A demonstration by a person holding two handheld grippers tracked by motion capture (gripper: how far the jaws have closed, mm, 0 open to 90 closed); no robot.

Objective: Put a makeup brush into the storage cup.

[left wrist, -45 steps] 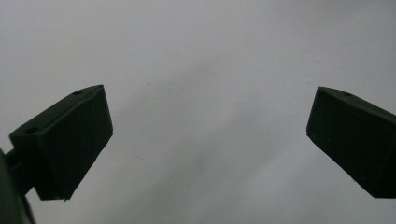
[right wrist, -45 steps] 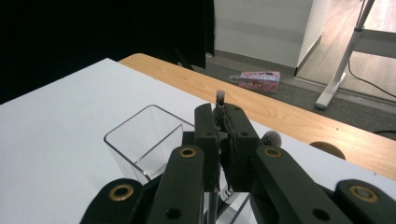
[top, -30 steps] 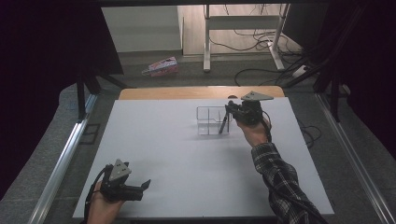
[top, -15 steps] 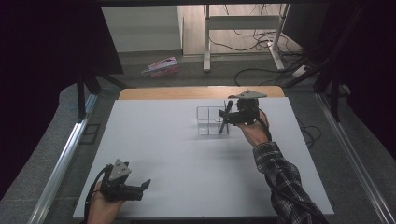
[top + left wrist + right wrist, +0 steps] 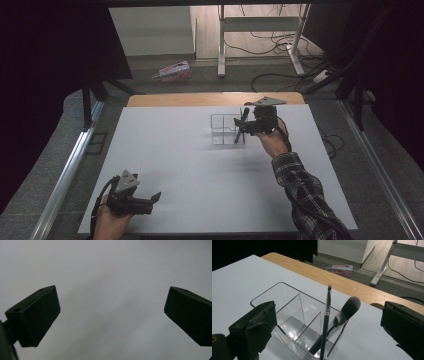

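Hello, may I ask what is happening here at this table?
A person is putting makeup brushes into a clear organiser on the white table. The right gripper has just opened its jaws, and they stand wide apart at the organiser. A thin brush and a fluffy brush stand in one near compartment. The left gripper is open, with nothing between its jaws, at the table's near edge.

A clear organizer (image 5: 287,312) with see-through walls stands on a white desk (image 5: 190,165) edged in pale wood at the far side. In it, a slim black-handled brush (image 5: 325,322) and a fuller brush (image 5: 347,310) with dark, grey-tipped bristles and a silver collar. The right hand-held gripper (image 5: 245,125) is black, beside a plaid sleeve (image 5: 305,195). A pink patterned box (image 5: 172,71) lies on the grey floor.
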